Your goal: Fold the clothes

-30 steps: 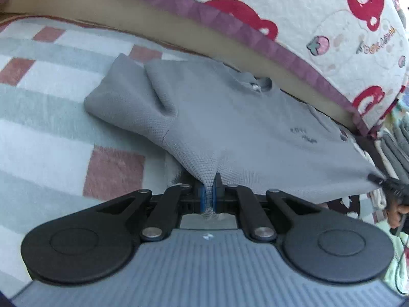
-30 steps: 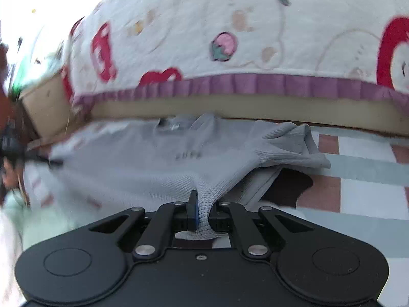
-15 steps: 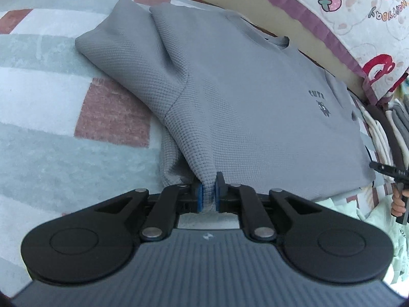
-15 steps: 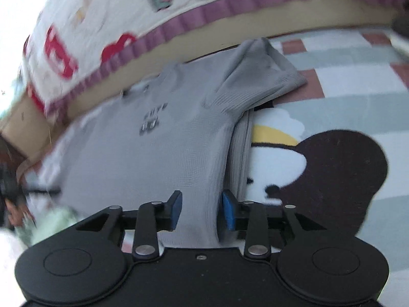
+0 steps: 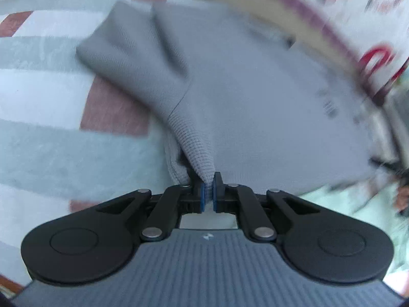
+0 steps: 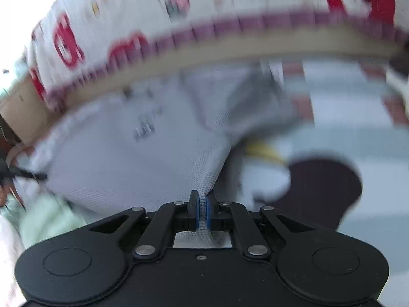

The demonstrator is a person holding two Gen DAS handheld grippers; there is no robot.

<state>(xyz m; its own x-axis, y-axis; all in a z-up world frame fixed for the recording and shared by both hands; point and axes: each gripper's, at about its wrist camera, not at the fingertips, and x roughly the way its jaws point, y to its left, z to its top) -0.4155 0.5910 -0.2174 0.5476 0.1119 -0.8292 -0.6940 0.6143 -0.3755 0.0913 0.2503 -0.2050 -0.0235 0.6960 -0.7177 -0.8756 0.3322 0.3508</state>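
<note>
Left wrist: my left tongs (image 5: 208,189) pinch the hem of the grey shirt (image 5: 255,97), which lies on the rug (image 5: 51,143) near its far edge. Right wrist: my right tongs (image 6: 202,213) clamp the shirt (image 6: 143,168) too; uneven pulling could skew the fold or slip the knit free.

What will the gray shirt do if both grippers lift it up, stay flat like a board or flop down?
It will probably flop. The gray shirt bunches into a soft peak where the left gripper pinches it, and again at the right gripper. Its sleeve lies limp on the rug, so it would likely dangle. The knit looks thin, so probably light.
</note>
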